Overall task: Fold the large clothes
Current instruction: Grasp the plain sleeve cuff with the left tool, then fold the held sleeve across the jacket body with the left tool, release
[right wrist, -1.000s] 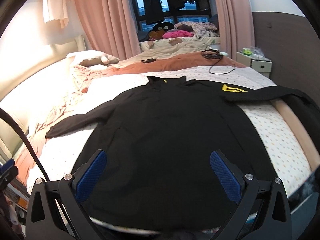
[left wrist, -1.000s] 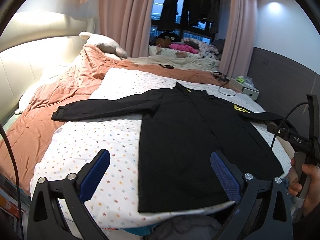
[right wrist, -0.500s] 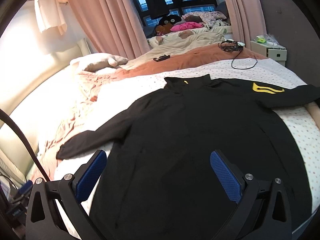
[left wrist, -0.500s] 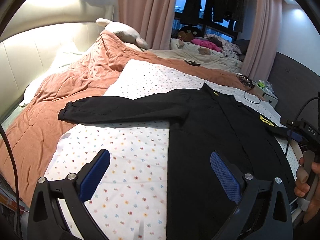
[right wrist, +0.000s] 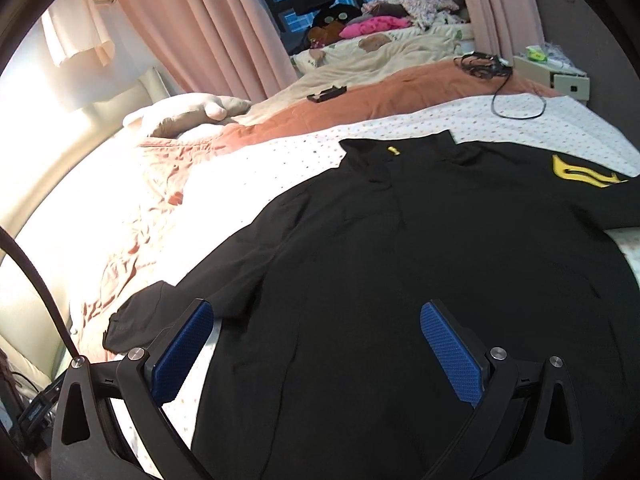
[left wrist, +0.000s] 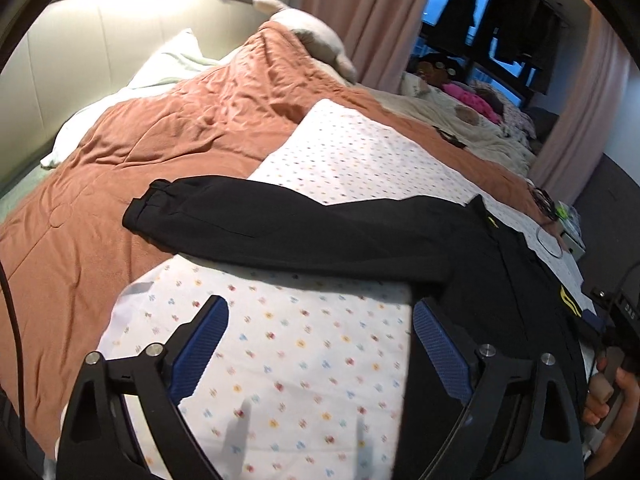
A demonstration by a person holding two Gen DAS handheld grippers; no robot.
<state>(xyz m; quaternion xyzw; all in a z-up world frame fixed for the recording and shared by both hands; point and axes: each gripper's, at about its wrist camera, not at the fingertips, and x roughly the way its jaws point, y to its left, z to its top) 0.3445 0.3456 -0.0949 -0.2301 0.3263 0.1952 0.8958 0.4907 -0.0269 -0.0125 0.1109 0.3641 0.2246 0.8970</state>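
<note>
A large black long-sleeved top (right wrist: 420, 248) with a yellow chevron patch (right wrist: 580, 176) lies spread flat on a dotted white sheet (left wrist: 304, 344) on the bed. Its left sleeve (left wrist: 256, 220) stretches out to the left, cuff over the orange quilt. My left gripper (left wrist: 320, 340) is open and empty above the sheet, below that sleeve. My right gripper (right wrist: 316, 344) is open and empty above the top's lower body. The top also shows at the right of the left wrist view (left wrist: 500, 300).
An orange quilt (left wrist: 140, 148) and pillows (left wrist: 168, 60) lie on the left. A second bed with clothes and toys (right wrist: 380, 36) stands by the window. A black cable (right wrist: 516, 96) lies on the far sheet. A nightstand (right wrist: 560, 72) stands at the far right.
Both grippers have moved left and closer to the bed. The left one now faces the left sleeve and sheet; the right one looks over the top's body. Both stayed open.
</note>
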